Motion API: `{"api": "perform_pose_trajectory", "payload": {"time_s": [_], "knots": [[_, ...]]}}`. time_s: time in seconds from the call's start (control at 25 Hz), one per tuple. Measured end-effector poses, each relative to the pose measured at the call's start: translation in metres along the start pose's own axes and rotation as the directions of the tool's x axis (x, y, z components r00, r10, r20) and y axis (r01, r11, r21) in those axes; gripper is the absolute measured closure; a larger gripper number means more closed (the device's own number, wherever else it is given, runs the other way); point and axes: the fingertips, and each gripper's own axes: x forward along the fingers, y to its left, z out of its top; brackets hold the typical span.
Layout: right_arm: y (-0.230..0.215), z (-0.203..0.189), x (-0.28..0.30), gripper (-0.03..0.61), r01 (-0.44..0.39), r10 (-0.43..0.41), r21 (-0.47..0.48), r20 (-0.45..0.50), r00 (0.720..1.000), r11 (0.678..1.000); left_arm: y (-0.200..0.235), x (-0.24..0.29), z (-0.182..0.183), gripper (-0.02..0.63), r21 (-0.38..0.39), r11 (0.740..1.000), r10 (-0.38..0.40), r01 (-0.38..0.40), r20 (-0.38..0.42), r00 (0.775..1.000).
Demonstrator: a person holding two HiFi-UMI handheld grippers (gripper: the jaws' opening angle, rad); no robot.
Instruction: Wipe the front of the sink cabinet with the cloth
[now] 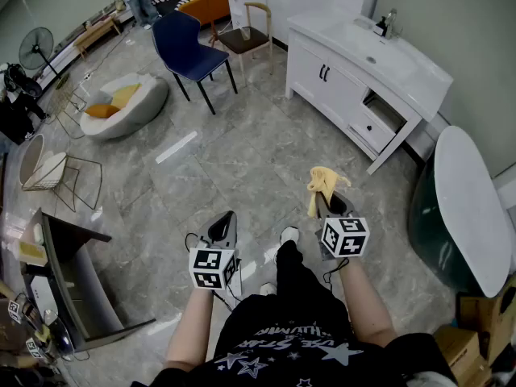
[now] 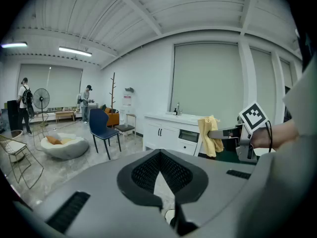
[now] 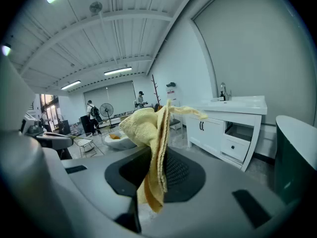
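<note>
The white sink cabinet (image 1: 348,87) stands against the far wall, with two doors, a drawer and an open slot above it; it also shows in the left gripper view (image 2: 169,135) and the right gripper view (image 3: 225,133). My right gripper (image 1: 326,193) is shut on a yellow cloth (image 1: 322,185) that hangs from its jaws (image 3: 151,148), about a metre short of the cabinet. The cloth (image 2: 210,135) is seen from the side too. My left gripper (image 1: 223,226) is shut with nothing in it, held over the floor.
A blue chair (image 1: 189,47) and a wooden chair (image 1: 246,31) stand left of the cabinet. A dark green bathtub (image 1: 459,208) with a white rim sits at the right. A round floor cushion (image 1: 122,105), a fan (image 1: 37,48) and a desk (image 1: 64,280) are on the left.
</note>
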Motion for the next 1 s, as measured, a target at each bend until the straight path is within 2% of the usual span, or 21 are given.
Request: {"api": "perform_pose_trajectory", "payload": {"time_s": [0.24,0.4,0.72,1.0], "knots": [[0.012,0.002,0.007,0.497,-0.003,0.003,-0.021,-0.005,1.0,1.0,0.01,-0.003,0.001,0.6,-0.02,1.0,-0.005,0.005,0.002,1.0],[0.02,0.002,0.014,0.497,-0.009,0.009,-0.033,-0.009,1.0,0.999,0.024,-0.008,-0.003,0.6,-0.026,0.999,0.02,-0.02,0.012,1.0],[0.044,-0.001,0.037,0.497,-0.037,0.037,-0.041,-0.005,0.999,0.998,0.05,-0.029,-0.03,0.6,-0.094,0.994,0.043,-0.047,-0.041,0.998],[0.038,0.02,0.093,0.495,-0.034,0.034,-0.025,0.004,0.999,0.999,0.094,0.002,-0.016,0.6,-0.089,0.993,0.069,-0.073,-0.051,0.996]]}}
